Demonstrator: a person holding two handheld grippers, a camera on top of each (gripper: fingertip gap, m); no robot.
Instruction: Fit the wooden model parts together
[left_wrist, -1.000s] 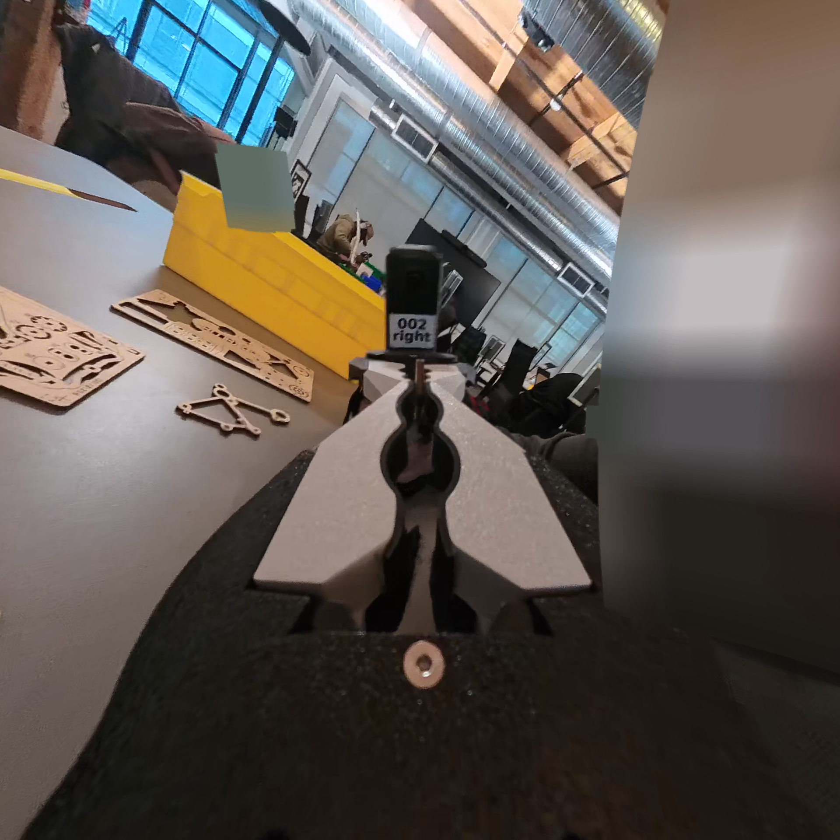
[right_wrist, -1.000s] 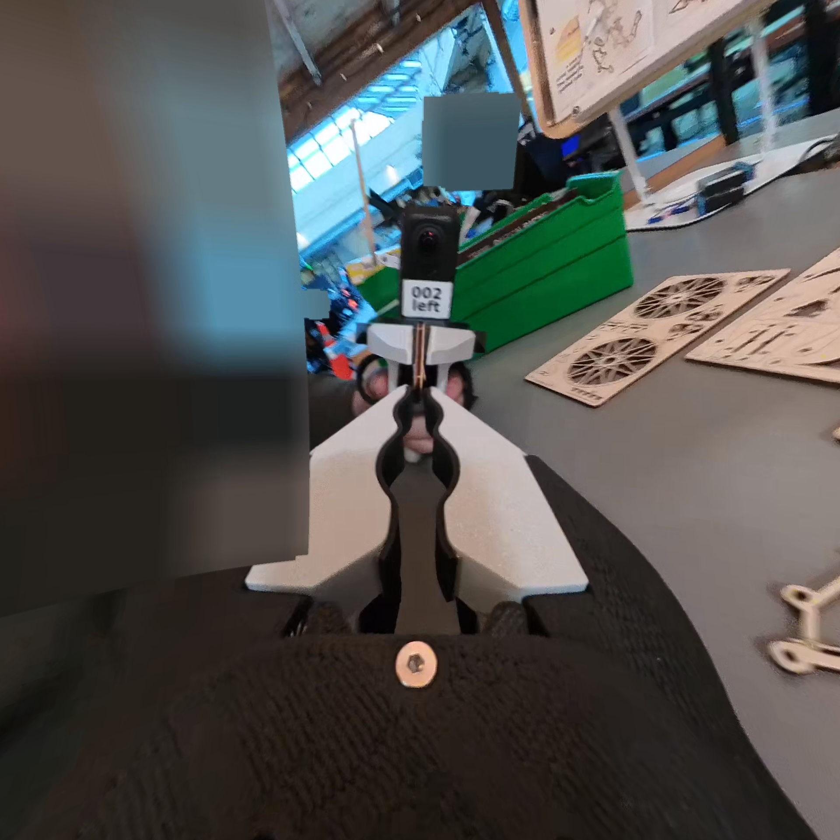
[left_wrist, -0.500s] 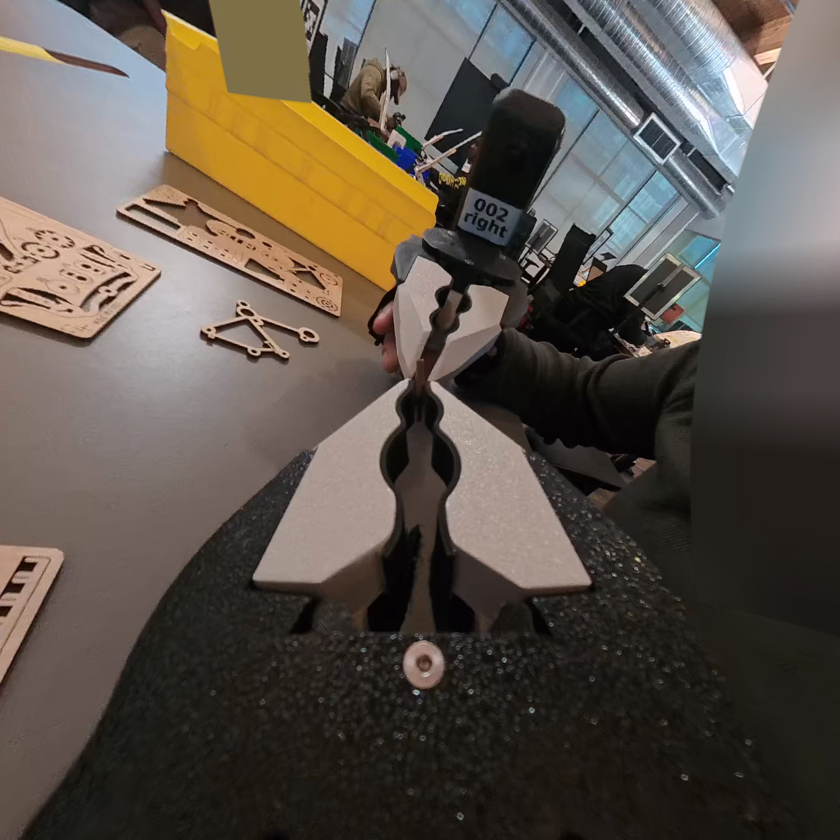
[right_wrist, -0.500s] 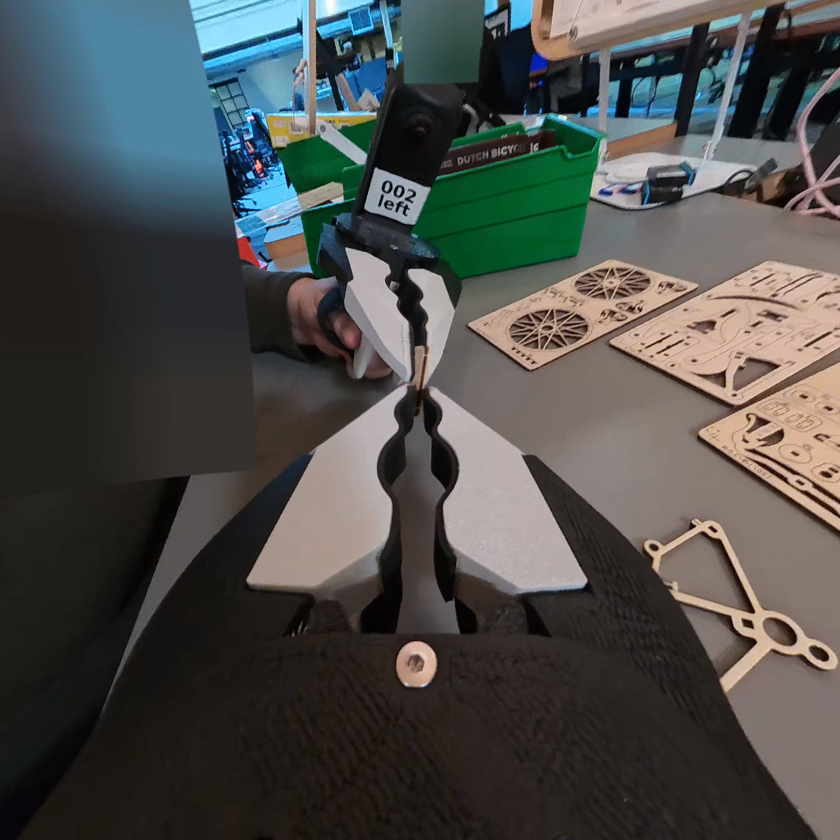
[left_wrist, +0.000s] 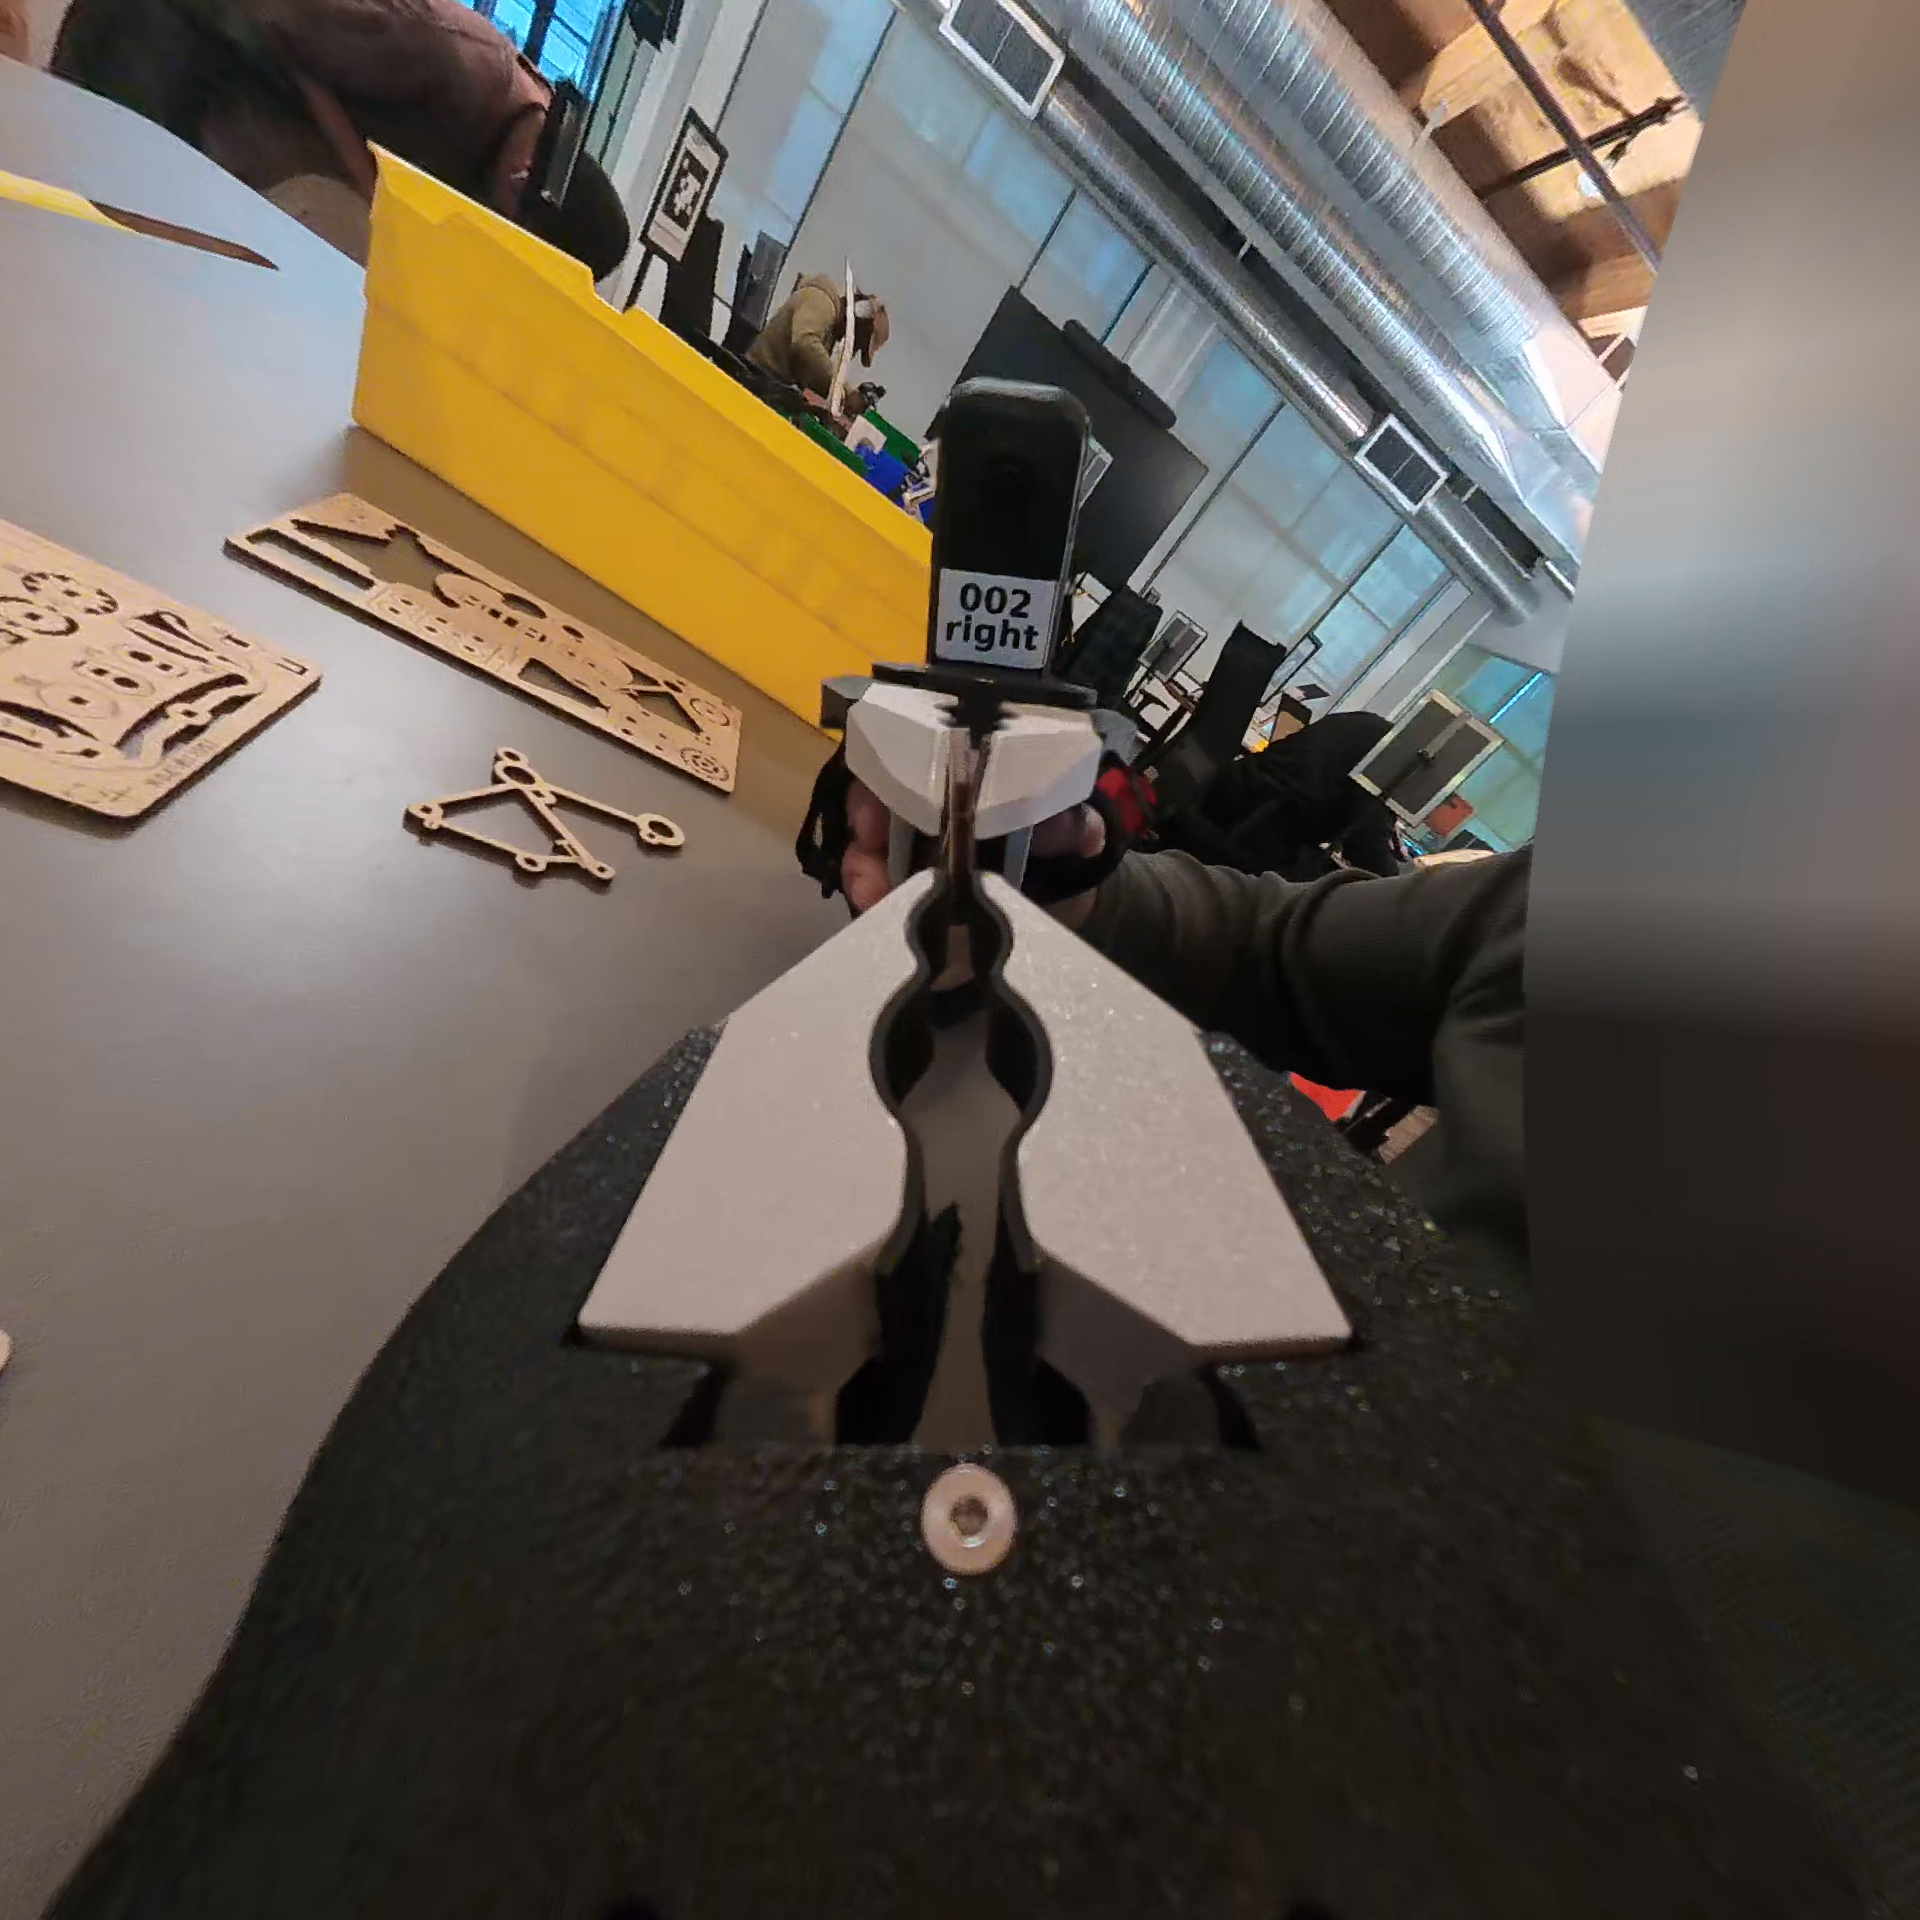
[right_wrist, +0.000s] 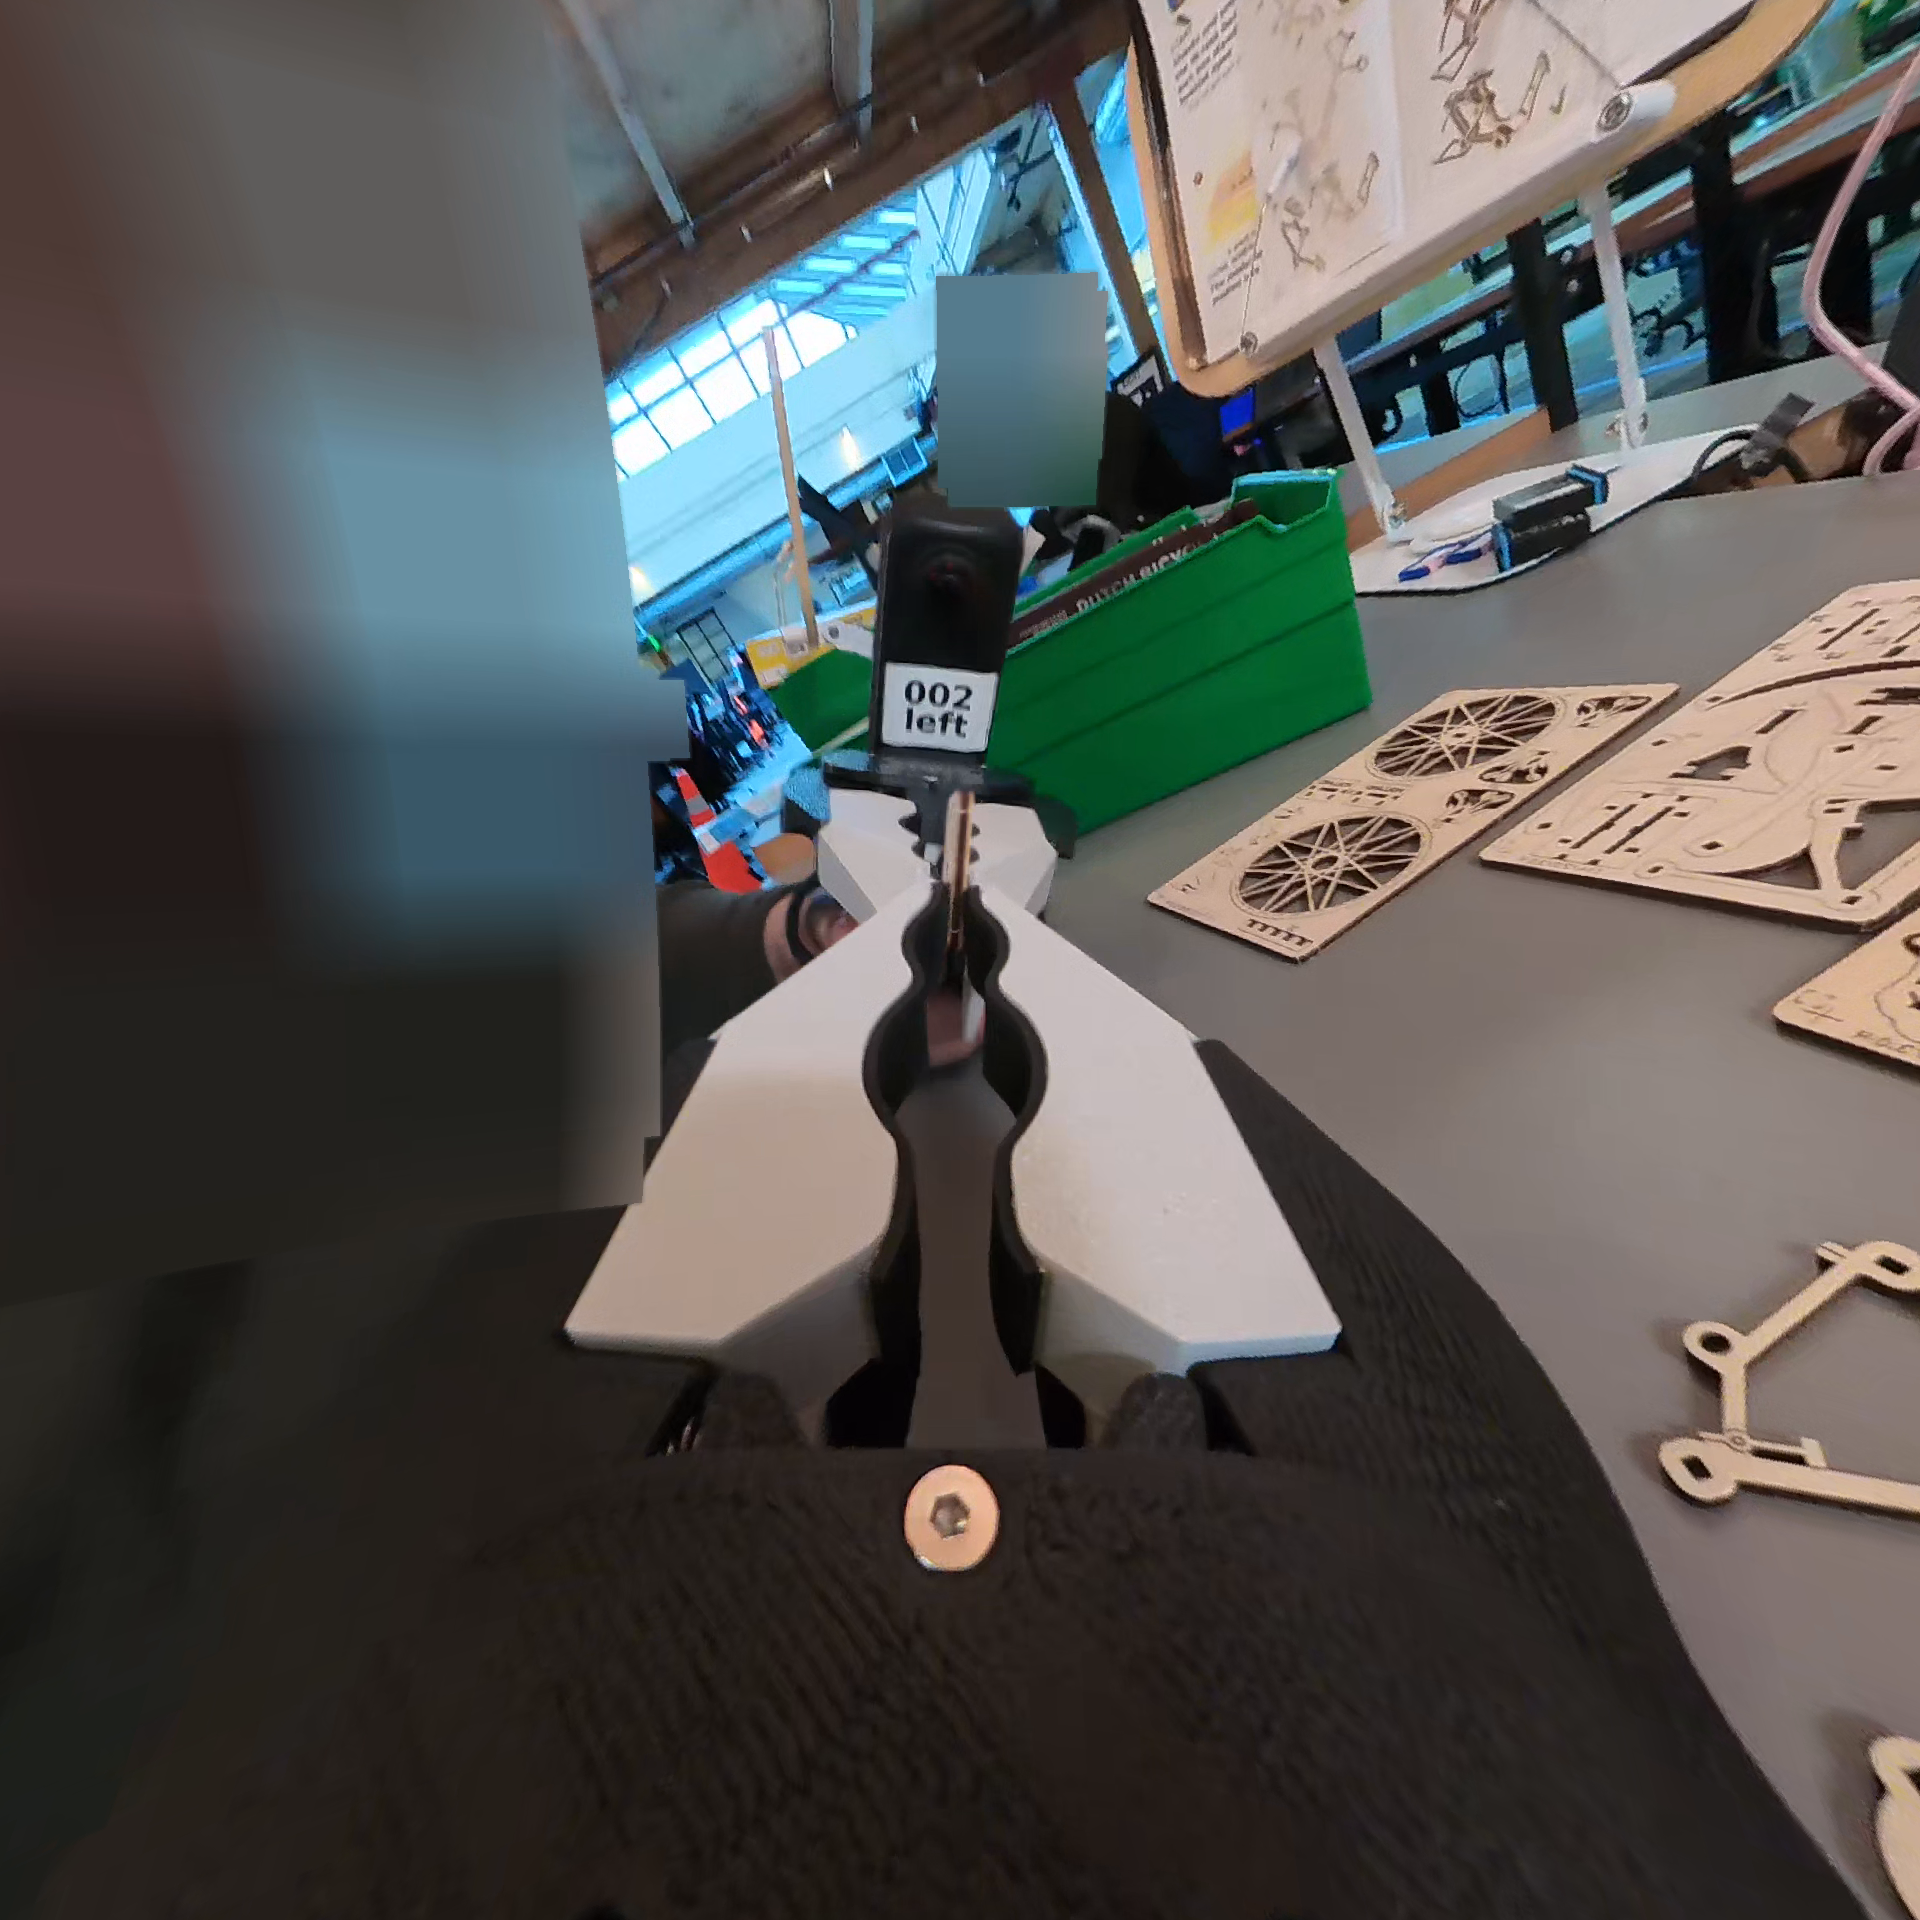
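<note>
The left hand-held gripper (left_wrist: 958, 883) and right hand-held gripper (right_wrist: 956, 904) meet tip to tip above the worktop (left_wrist: 260, 987), both pinched shut on one thin wooden part (right_wrist: 958, 862); light, stiff, likely snappable; best gripped flat-faced, near the joint.

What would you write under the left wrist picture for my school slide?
Two grippers, left and right, meet tip to tip over a thin wooden piece above the dark table.

Yellow bin (left_wrist: 623, 436), green bin (right_wrist: 1195, 665), perhaps an instruction board (right_wrist: 1351, 156).
</note>
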